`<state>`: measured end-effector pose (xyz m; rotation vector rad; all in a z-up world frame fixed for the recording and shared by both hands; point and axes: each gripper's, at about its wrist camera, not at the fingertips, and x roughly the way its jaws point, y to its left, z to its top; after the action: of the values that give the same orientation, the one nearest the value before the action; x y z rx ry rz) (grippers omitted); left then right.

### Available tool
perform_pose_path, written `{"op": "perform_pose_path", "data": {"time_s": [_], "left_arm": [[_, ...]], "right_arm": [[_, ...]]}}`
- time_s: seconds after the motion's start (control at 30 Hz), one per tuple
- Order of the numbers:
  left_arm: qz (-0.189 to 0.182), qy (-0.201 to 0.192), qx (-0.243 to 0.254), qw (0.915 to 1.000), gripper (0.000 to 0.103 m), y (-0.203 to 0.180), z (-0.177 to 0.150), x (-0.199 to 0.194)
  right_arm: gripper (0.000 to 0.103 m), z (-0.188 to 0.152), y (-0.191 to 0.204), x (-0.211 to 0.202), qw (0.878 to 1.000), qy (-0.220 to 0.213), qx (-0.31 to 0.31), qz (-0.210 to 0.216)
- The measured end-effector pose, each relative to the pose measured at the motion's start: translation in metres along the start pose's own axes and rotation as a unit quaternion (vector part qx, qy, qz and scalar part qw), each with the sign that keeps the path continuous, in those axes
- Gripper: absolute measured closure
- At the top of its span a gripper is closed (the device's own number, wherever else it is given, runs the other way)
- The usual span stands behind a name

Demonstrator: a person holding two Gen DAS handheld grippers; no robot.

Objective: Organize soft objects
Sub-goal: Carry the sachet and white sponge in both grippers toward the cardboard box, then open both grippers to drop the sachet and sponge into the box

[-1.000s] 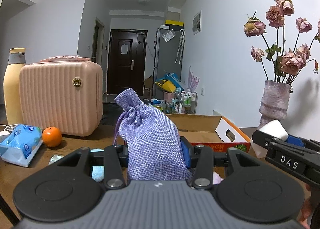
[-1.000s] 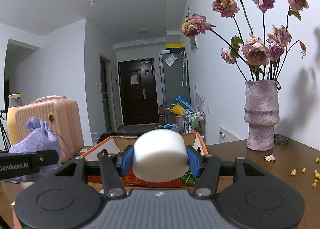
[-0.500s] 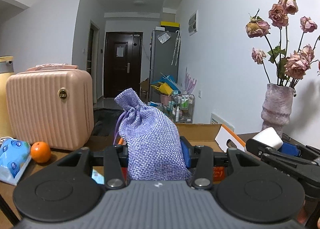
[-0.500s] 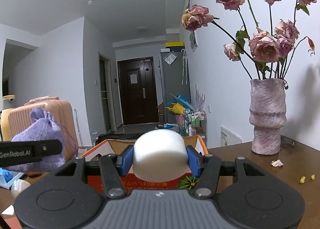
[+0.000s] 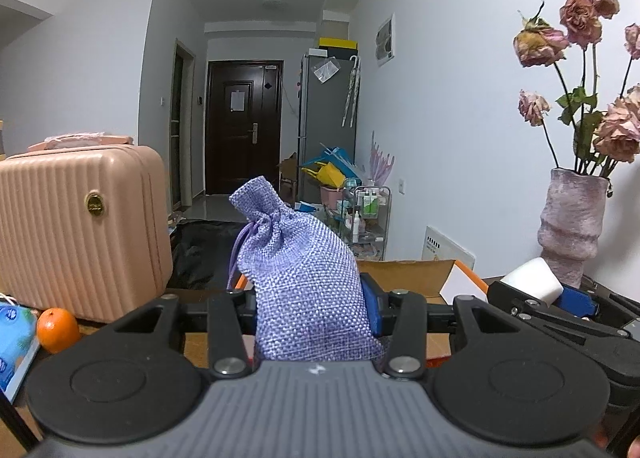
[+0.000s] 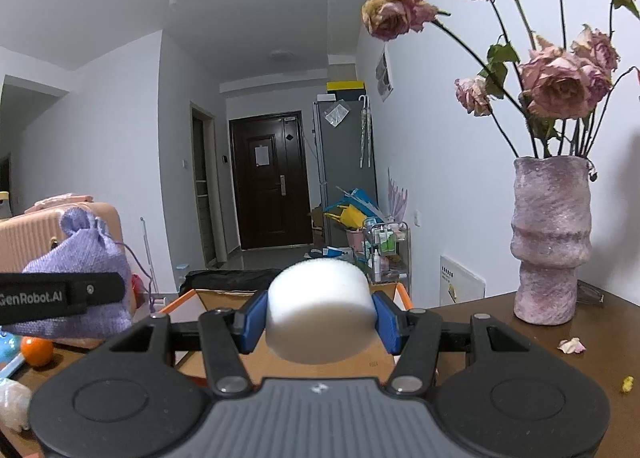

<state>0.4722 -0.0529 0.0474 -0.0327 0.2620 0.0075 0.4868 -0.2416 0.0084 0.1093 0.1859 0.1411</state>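
Pouch of lilac woven fabric with a drawstring neck [image 5: 296,282] stands upright between the jaws of the left gripper [image 5: 308,312], which are clamped on its lower body; beside it, the white foam cylinder [image 6: 318,308] lies pinched crosswise in the right gripper [image 6: 318,322], whose blue pads press its two flat ends, the jaws set wider than the left pair's. Against the view of a second ago, the open cardboard box with an orange rim [image 5: 404,272] sits closer and more squarely ahead of both grippers, and the ribbed pink hard-shell case [image 5: 80,230] and the small orange fruit [image 5: 56,328] have slid further left. Both soft things thus look to be travelling together toward the box, raised clear of the dark wooden desk [image 6: 520,342], so the carry seems nearly over and the release is probably next. The rough mauve vase of dried roses [image 6: 550,242] stands on the desk to the right, apart from the box.
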Motion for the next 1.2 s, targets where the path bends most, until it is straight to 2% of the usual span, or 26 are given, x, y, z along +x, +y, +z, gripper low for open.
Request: {"op": "perform_pose_path", "data": {"time_s": [0.47, 0.9, 0.93, 1.0, 1.03, 1.07, 1.13, 1.17, 1.2], "left_arm": [[0.011, 0.020, 0.005, 0.9997, 0.058, -0.005, 0.014, 0.054], [0.031, 0.065, 0.001, 0.9974, 0.058, -0.005, 0.010, 0.100], [0.033, 0.069, 0.002, 0.9971, 0.054, -0.005, 0.009, 0.103], [0.036, 0.077, 0.000, 0.9964, 0.034, -0.002, 0.006, 0.107], [0.034, 0.083, -0.001, 0.9960, 0.020, -0.001, 0.005, 0.109], [0.036, 0.089, 0.000, 0.9954, 0.012, -0.001, 0.004, 0.111], [0.045, 0.089, 0.001, 0.9950, 0.001, -0.001, 0.002, 0.111], [0.055, 0.085, 0.004, 0.9949, 0.000, -0.002, 0.001, 0.110], [0.063, 0.082, 0.007, 0.9946, 0.000, -0.002, 0.001, 0.109]], "right_arm": [[0.047, 0.005, 0.014, 0.049, 0.999, 0.030, -0.027, -0.004], [0.048, -0.002, 0.023, 0.085, 0.995, 0.076, -0.053, -0.023], [0.047, -0.003, 0.023, 0.086, 0.995, 0.078, -0.053, -0.024], [0.045, -0.004, 0.022, 0.088, 0.995, 0.084, -0.052, -0.028], [0.043, -0.004, 0.021, 0.088, 0.994, 0.086, -0.052, -0.034], [0.035, -0.005, 0.020, 0.089, 0.994, 0.090, -0.051, -0.039], [0.023, -0.006, 0.018, 0.091, 0.993, 0.096, -0.051, -0.049], [0.015, -0.007, 0.016, 0.092, 0.992, 0.099, -0.050, -0.058], [0.011, -0.008, 0.015, 0.093, 0.991, 0.105, -0.047, -0.062]]}}
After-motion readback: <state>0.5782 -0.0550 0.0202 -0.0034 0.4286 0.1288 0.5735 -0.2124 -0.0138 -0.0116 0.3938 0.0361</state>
